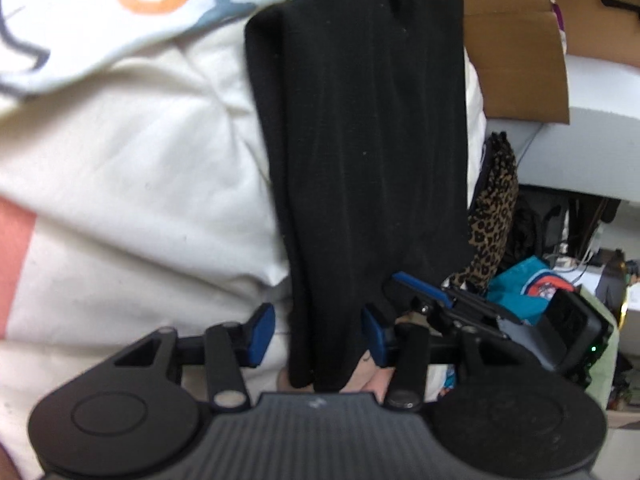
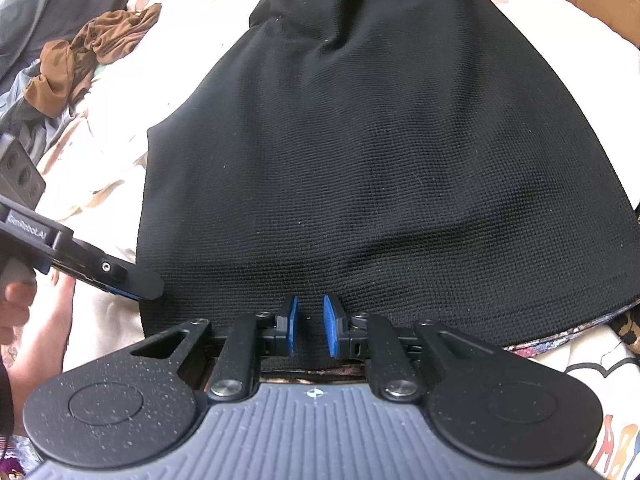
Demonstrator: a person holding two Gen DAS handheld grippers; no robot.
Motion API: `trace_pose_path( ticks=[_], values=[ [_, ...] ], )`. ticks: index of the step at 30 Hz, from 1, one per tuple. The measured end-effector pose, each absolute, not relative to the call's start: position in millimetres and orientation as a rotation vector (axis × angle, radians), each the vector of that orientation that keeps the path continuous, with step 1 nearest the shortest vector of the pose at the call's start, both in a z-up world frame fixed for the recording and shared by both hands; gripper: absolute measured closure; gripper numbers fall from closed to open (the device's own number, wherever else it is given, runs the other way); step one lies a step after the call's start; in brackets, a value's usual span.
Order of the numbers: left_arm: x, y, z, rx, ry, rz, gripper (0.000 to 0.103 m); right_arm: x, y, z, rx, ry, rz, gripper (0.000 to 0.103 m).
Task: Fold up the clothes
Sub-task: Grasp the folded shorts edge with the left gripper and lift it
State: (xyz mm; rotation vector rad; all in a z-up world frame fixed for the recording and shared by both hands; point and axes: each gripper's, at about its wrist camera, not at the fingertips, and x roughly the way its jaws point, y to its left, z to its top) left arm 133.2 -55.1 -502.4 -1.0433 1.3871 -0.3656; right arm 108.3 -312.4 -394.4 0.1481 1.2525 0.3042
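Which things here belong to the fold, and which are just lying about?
In the job:
- black garment
- left gripper, at its near edge
- right gripper, at the hem

Lying about:
- brown crumpled cloth
- leopard-print fabric
- cardboard box
- teal item
- cream bedding underneath

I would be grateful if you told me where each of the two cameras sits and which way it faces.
Left wrist: on the left gripper, looking along its fingers at the black garment on the cream bedding; the right gripper and some skin show.
Right wrist: on the right gripper, tilted down at the black garment; the left gripper and a hand show at left.
Shared: garment, bedding, each other's gripper.
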Motion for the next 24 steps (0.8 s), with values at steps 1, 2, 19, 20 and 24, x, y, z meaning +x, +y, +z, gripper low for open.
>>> trace_pose_path(
  ticks=[1,2,19,20,24],
  values=[
    [130.7,-54.6,-504.3,-1.065,1.373,-0.366,0.053,108.3,-312.8,-394.5,0.154,1.251,0.304,0.083],
    [127.1,-55.0,-506.6,-1.088,1.36,-0.366,0.053,108.3,-313.1,-394.5,0.159,1.25,0.303,0.083],
    [125.5,-71.9,-535.8,-1.22,1.372,-0.391,0.084,99.2,-337.9,-390.0,0.357,1.19,0.293,0.083],
    [125.0,-72.4,-538.2,-1.23,1.376,-0.385,0.084,97.2,-342.4,-389.3,0.377,1.181,0.286,0.083],
    [128.0,-76.6,-535.9,-1.2,1.379,-0.389,0.086,87.0,-367.9,-388.2,0.501,1.136,0.239,0.083]
  ],
)
